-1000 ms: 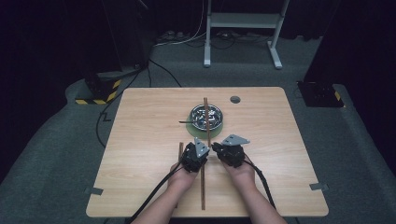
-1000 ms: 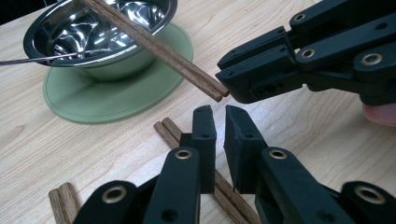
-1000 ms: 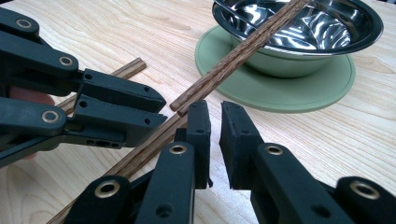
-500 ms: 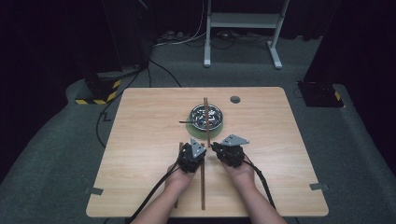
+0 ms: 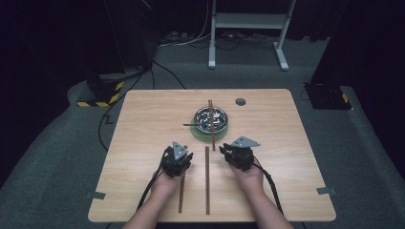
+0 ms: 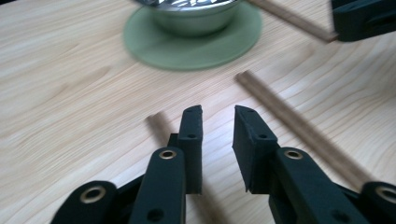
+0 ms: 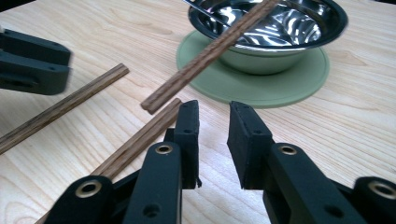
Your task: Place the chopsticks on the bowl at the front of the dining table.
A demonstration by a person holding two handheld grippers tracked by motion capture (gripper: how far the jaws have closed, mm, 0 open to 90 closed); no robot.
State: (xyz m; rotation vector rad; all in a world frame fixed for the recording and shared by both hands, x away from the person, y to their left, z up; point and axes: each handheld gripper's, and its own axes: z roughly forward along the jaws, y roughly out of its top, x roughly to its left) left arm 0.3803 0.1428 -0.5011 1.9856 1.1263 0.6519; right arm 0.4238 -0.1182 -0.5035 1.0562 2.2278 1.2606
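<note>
- Chopsticks are the things in hand: three brown wooden sticks on the pale wooden table (image 5: 143, 114), all pointing roughly away from the person.
- One chopstick (image 5: 211, 125) lies across the rim of the steel bowl (image 5: 220, 125), its near end sticking out past the green mat (image 5: 197, 133) toward the right gripper. In the right gripper view the same stick (image 7: 210, 52) slants up over the bowl (image 7: 280, 42) with its cut end raised above the table.
- A second chopstick (image 5: 207, 181) lies flat on the table between the two hands, running down toward the near edge.
- A third chopstick (image 5: 181, 193) lies flat just left of it, its far end under the left gripper.
- Left gripper (image 5: 176, 160): its jaws have just been opening and now stand apart with bare table in the gap. In the left gripper view (image 6: 218, 126) the third stick's blurred end (image 6: 159, 123) shows just outside the left jaw, not pinched; the middle stick (image 6: 299, 126) lies off to the other side.
- Right gripper (image 5: 239, 153): its jaws have likewise just been opening and are released, with nothing between them. In its own view (image 7: 212, 123) the middle stick (image 7: 135, 140) runs alongside the outer face of the left jaw, and the third stick (image 7: 60, 109) lies farther off near the other gripper.
- Bowl and mat sit at the table's centre, just beyond both grippers; a thin dark utensil (image 5: 191, 125) pokes out of the bowl to the left.
- A small grey disc (image 5: 240, 101) lies on the table beyond the bowl.
</note>
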